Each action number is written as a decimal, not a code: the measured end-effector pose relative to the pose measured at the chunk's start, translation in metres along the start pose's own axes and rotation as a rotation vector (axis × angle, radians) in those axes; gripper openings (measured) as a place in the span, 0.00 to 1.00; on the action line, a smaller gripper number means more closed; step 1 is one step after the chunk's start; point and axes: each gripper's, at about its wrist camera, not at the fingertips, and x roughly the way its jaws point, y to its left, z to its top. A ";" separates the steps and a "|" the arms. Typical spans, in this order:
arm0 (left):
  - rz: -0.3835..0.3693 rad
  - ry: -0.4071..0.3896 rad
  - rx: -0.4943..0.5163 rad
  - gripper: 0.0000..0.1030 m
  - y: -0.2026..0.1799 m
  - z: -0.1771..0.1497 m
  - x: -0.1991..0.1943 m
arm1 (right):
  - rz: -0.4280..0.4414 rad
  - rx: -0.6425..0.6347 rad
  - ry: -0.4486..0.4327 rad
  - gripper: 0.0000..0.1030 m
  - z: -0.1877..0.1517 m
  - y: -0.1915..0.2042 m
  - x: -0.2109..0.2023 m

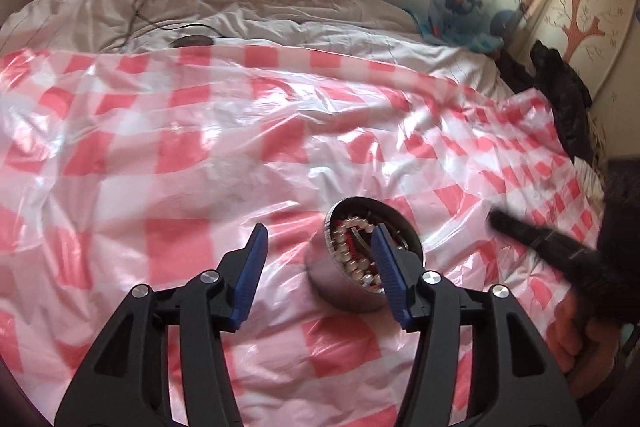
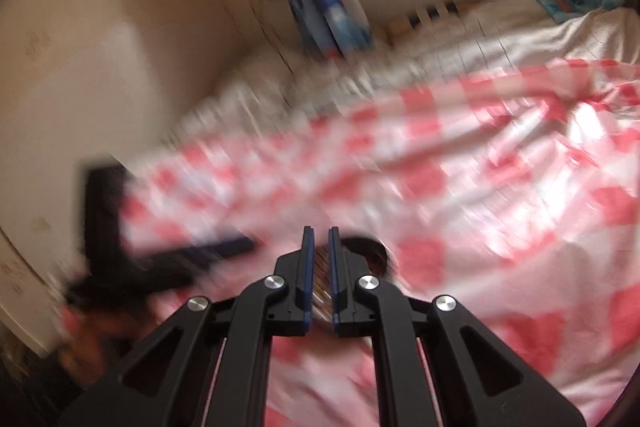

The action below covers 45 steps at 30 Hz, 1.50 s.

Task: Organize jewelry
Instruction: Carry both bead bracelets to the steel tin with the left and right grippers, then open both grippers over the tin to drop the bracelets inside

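One round tin (image 1: 362, 255) of beads sits just ahead of my open left gripper (image 1: 320, 247), nearer it; my right gripper (image 2: 321, 239) is pinched shut, maybe empty.

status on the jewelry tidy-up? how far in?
Done: a pearl strand already lies in the round metal tin on the checked sheet. In hand: nothing in the left gripper, jaws open at the tin; right gripper shut, contents too blurred to name. Left: no lid or other jewelry shows.

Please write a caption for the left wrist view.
Open left gripper above a round metal tin of pearl beads on checked plastic sheet.
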 end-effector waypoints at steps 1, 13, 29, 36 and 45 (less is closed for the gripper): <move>0.000 -0.001 -0.011 0.50 0.004 -0.003 -0.003 | -0.029 -0.019 0.055 0.20 -0.011 -0.003 0.006; -0.024 0.056 -0.005 0.52 0.002 -0.041 -0.003 | -0.188 -0.209 0.197 0.17 -0.059 0.009 0.059; -0.029 0.067 0.001 0.54 -0.003 -0.044 0.002 | 0.226 0.027 0.019 0.08 0.011 0.017 0.014; -0.031 0.064 -0.005 0.55 0.001 -0.042 0.001 | 0.038 0.111 0.136 0.39 0.020 -0.013 0.062; 0.005 0.067 0.059 0.58 -0.010 -0.046 0.001 | -0.094 0.094 0.009 0.48 -0.016 -0.015 0.004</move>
